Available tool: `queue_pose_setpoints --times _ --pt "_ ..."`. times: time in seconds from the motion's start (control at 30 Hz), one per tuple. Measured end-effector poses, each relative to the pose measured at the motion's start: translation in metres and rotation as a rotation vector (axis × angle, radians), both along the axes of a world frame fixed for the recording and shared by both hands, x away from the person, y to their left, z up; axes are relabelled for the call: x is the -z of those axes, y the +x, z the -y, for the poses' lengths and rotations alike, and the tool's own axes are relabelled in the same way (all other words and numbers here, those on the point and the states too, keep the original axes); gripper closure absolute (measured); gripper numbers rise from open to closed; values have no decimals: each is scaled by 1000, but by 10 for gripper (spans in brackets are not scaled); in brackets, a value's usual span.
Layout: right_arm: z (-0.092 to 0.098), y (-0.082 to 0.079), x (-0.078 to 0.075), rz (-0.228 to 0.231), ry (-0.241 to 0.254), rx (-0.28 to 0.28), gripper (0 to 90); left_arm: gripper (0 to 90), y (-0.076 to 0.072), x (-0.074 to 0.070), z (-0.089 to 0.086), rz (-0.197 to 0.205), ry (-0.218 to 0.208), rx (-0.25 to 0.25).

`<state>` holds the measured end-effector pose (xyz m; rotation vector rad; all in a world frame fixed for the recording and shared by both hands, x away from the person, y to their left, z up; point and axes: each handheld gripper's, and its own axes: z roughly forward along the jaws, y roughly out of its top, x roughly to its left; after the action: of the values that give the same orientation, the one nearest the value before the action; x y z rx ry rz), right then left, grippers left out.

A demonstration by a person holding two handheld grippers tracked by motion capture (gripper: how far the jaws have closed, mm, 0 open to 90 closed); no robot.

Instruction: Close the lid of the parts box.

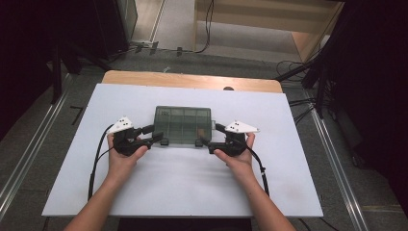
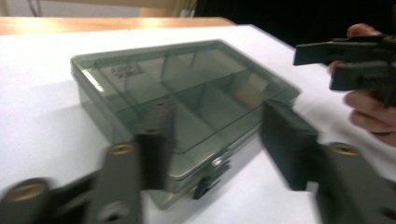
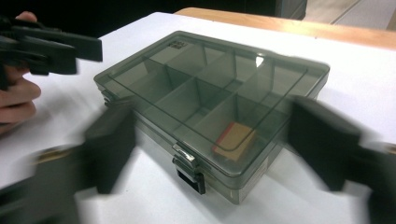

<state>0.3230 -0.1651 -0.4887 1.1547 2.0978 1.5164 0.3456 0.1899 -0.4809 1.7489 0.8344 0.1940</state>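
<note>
A smoky clear compartment box (image 1: 183, 122) lies lid down in the middle of the white table top (image 1: 192, 187). My left gripper (image 1: 153, 134) is at its front left corner and my right gripper (image 1: 211, 135) at its front right corner. In the left gripper view my left gripper (image 2: 222, 140) is open, its jaws straddling the box (image 2: 187, 84) above a black latch (image 2: 205, 184) without pressing on it. In the right gripper view my right gripper (image 3: 217, 144) is open wide around the box (image 3: 210, 79) near another latch (image 3: 189, 175). A small orange piece (image 3: 233, 137) lies in one front compartment.
A wooden table edge (image 1: 192, 79) runs behind the white top. Cables (image 1: 96, 163) trail from both grippers toward the person. Dark stands and floor rails flank the table. The other gripper (image 2: 327, 63) (image 3: 88, 53) shows across the box in each gripper view.
</note>
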Motion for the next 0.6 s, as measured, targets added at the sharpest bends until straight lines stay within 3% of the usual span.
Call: queue_pose_setpoints --times 0.07,0.13,0.4,0.43,0.47,0.6 --pt "3 -2 -4 10 14 -14 0 226 -2 -1 -2 6 -12 18" --pt "8 -5 -6 17 28 -18 0 118 -4 -2 -4 18 -7 18" --pt "35 -16 -6 31 28 31 0 107 -12 -5 -11 42 3 -17" --pt "39 -18 -5 30 28 34 0 91 -13 -5 -11 43 5 -11" --pt "42 -19 -4 30 28 41 0 15 -14 -5 -12 49 -1 4" --pt "54 -26 0 25 22 58 0 0 -18 -7 -17 59 -5 -1"
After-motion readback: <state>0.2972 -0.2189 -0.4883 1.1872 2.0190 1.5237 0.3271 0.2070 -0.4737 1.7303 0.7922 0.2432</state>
